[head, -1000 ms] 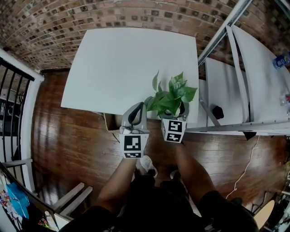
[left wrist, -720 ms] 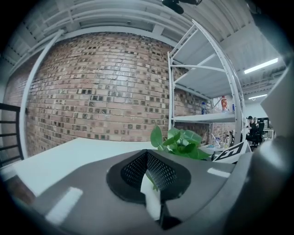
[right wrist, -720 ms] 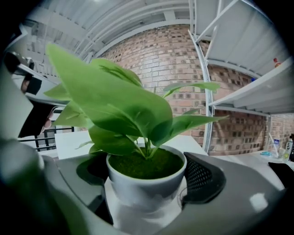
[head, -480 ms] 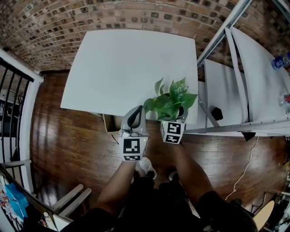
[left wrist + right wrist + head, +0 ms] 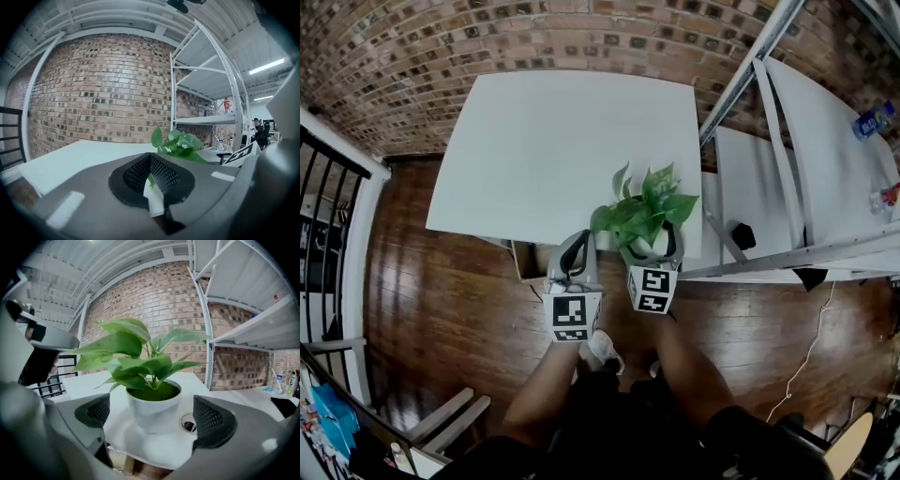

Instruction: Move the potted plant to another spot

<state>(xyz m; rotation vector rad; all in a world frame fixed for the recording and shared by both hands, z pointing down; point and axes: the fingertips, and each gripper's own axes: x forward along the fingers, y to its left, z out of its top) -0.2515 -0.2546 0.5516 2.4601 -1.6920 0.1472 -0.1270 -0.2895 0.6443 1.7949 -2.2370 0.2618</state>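
Note:
The potted plant, green leaves in a small white pot, stands on the white table near its front right corner. My right gripper reaches level toward it. Its jaws are opening wide, one on each side of the pot, and neither pad touches it. In the right gripper view the pot rests on the tabletop between the two jaws. My left gripper hovers at the table's front edge to the left of the plant, its pads closed together on nothing. The plant shows beyond it to the right.
A white metal shelf rack stands against the table's right side, with a bottle and a small black object on it. A round cable hole lies just right of the pot. Brick wall behind, wood floor below, black railing at left.
My right gripper has drawn back slightly toward the table's front edge, and the pot stands free between its jaws. The left gripper has stayed put.

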